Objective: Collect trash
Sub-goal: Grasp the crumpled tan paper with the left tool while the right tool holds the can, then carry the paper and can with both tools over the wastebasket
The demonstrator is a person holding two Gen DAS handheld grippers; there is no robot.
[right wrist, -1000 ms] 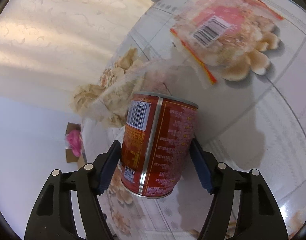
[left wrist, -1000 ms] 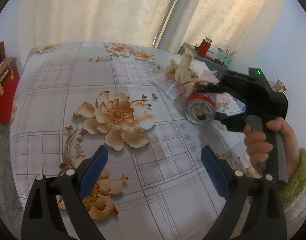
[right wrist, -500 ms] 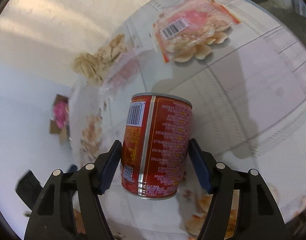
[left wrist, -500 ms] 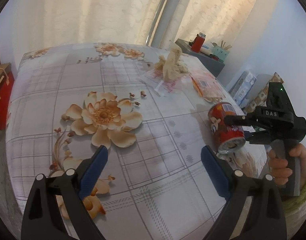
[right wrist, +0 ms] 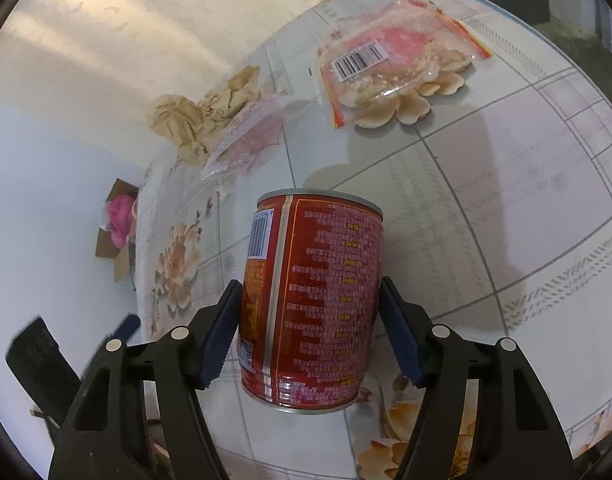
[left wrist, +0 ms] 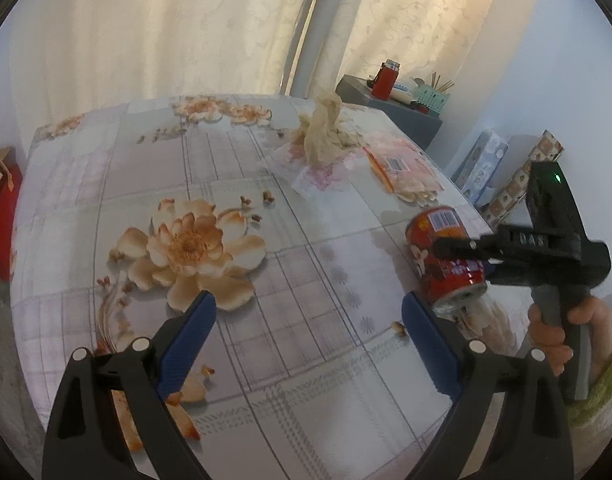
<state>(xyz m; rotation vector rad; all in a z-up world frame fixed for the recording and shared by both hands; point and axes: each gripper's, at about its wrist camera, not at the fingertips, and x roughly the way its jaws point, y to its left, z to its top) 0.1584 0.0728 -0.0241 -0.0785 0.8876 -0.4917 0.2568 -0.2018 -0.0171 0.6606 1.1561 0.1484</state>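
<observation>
Left wrist view: the left tool [left wrist: 307,338] is hanging over the flowered surface [left wrist: 266,184] with its blue pads spread wide and nothing between them. Off to its right, the right tool [left wrist: 461,254] is pinching a red can [left wrist: 445,258] and carrying it above the surface's near right edge, the can tilted with its bottom rim toward the camera. A hand [left wrist: 561,336] in a green sleeve is gripping the tool's handle. Farther back on the surface, a crumpled tissue [left wrist: 325,132], a clear wrapper [left wrist: 325,170] and a snack bag [left wrist: 401,168] are lying close together, well apart from both tools.

Right wrist view: the right tool [right wrist: 309,328] is squeezing the can [right wrist: 313,300] across its lower half, one pad pressing on each side, so the can is sitting squarely between the pads and pointing away from the camera. The bag [right wrist: 389,64], wrapper [right wrist: 246,140] and tissue [right wrist: 198,116] are lying beyond it on the surface [right wrist: 505,200].

The step in hand looks like carrying the can off to wherever trash is being gathered; no bin is showing in either view. The next move probably calls for keeping the squeeze firm on the smooth metal until the can is over its drop point, while the free left tool is going for the tissue or wrappers.
</observation>
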